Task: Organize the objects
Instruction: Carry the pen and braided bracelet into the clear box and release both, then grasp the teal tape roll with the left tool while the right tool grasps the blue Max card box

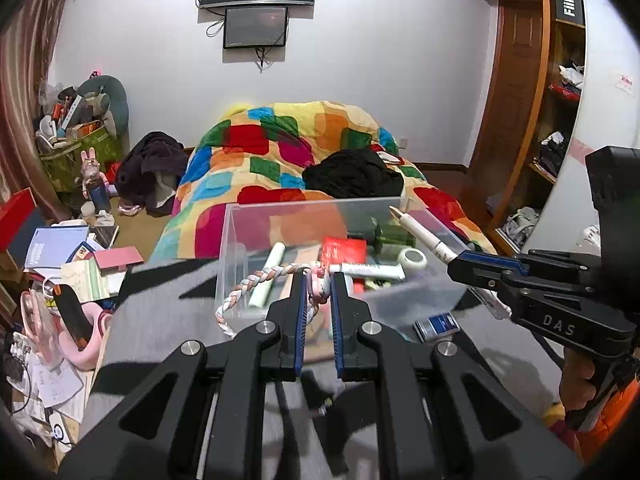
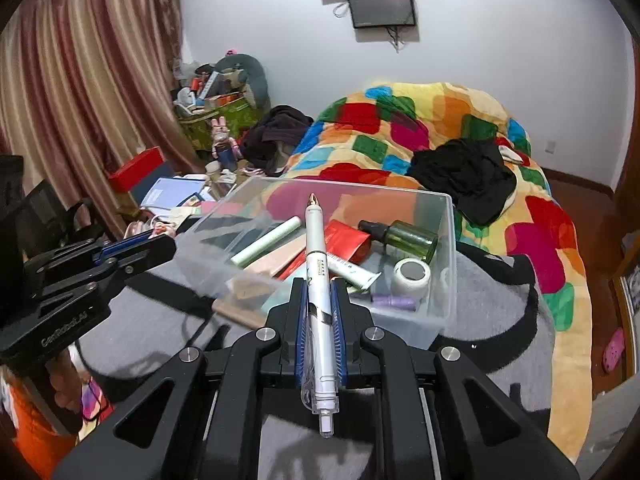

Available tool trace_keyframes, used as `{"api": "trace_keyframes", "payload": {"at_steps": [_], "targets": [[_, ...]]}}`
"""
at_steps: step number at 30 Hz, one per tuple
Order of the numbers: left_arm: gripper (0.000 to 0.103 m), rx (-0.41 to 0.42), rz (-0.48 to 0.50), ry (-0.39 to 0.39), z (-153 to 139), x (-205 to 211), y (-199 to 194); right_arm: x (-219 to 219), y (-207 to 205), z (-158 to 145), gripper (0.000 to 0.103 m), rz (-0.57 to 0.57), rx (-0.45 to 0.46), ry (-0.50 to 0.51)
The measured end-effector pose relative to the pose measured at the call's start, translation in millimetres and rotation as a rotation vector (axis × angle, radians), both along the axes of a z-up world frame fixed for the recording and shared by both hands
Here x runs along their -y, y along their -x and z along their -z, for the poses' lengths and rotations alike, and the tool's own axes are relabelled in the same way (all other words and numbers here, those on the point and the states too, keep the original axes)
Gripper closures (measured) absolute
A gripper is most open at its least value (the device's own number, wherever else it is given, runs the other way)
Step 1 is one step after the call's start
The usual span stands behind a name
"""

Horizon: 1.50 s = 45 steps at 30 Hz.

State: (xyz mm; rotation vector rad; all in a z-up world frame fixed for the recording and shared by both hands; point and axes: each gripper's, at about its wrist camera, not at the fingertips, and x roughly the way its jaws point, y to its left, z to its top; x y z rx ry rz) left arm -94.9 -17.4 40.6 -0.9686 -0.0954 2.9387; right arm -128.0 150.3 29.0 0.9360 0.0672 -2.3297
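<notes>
A: Item one, the left gripper [image 1: 319, 280]. Pose?

B: Angled downward toward the clear plastic bin [image 1: 236, 240], jaws clenched on a pink-and-white braided cord [image 1: 276, 273]. The cord runs from between the pads leftward, over the bin's near wall and down onto the grey blanket [image 1: 160, 320].

A: Item two, the right gripper [image 2: 319, 284]?

B: Also tilted down, clamped along the barrel of a white pen [image 2: 316, 280]. The pen lies lengthwise between the jaws, its gold nib pointing forward above the bin, its clear tail end sticking out behind the pads. A hand [image 1: 578, 384] with an orange sleeve holds this gripper's handle.

A: Surface and room?

B: The bin sits on the grey blanket at the foot of a bed with a multicoloured patchwork quilt [image 2: 440, 120]. Black clothing [image 2: 464, 176] lies on the quilt. Striped curtains [image 2: 80, 80] hang on the left, two dark screens [image 1: 258, 4] on the white wall, clutter across the floor.

A: Bin contents?

B: A green glass bottle [image 2: 408, 238], a white tape roll [image 2: 412, 274], a white tube [image 2: 352, 271], a pale green roll [image 2: 266, 246], a red packet [image 2: 344, 240].
</notes>
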Motion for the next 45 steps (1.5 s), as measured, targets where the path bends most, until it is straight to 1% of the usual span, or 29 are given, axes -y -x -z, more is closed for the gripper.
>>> {"api": "trace_keyframes", "payload": {"at_steps": [3,7,10,17,19,25,28,29,31,34,36,37,38,39,40,42,45], "targets": [[0.093,0.015,-0.004,-0.005,2,2,11,2,13,2,0.092,0.013,0.024,0.004],[0.093,0.053,-0.011,0.013,9,2,29,7,27,5,0.092,0.012,0.050,-0.012],[0.093,0.080,-0.007,0.029,15,1,43,11,33,8,0.092,0.014,0.062,-0.037],[0.093,0.146,-0.017,0.033,31,2,69,23,49,19,0.093,0.007,0.097,-0.080],[0.093,0.163,-0.013,0.028,35,3,73,27,53,22,0.093,0.001,0.113,-0.082],[0.093,0.211,0.010,0.011,46,3,82,38,58,27,0.094,-0.009,0.115,-0.106],[0.092,0.217,0.026,0.001,47,1,81,38,58,27,0.093,-0.011,0.111,-0.118],[0.091,0.216,0.029,0.003,46,0,80,37,58,27,0.093,-0.007,0.111,-0.117],[0.081,0.214,0.035,0.005,46,-2,79,34,56,26,0.093,-0.002,0.110,-0.117],[0.071,0.200,0.041,0.014,42,-6,73,29,54,23,0.092,0.001,0.103,-0.122],[0.068,0.186,0.051,0.022,38,-8,68,25,50,20,0.088,-0.004,0.101,-0.115],[0.065,0.178,0.057,0.026,35,-10,65,23,48,19,0.087,-0.004,0.100,-0.111],[0.064,0.169,0.061,0.030,32,-11,62,20,45,17,0.083,-0.002,0.096,-0.106],[0.059,0.156,0.064,0.033,28,-12,58,18,43,16,0.080,0.000,0.090,-0.103],[0.054,0.147,0.065,0.035,25,-13,55,16,42,14,0.079,0.003,0.084,-0.100],[0.049,0.123,0.068,0.036,18,-15,47,11,37,10,0.077,0.003,0.072,-0.094],[0.044,0.105,0.076,0.034,10,-15,38,5,29,5,0.073,0.006,0.050,-0.094]]}}
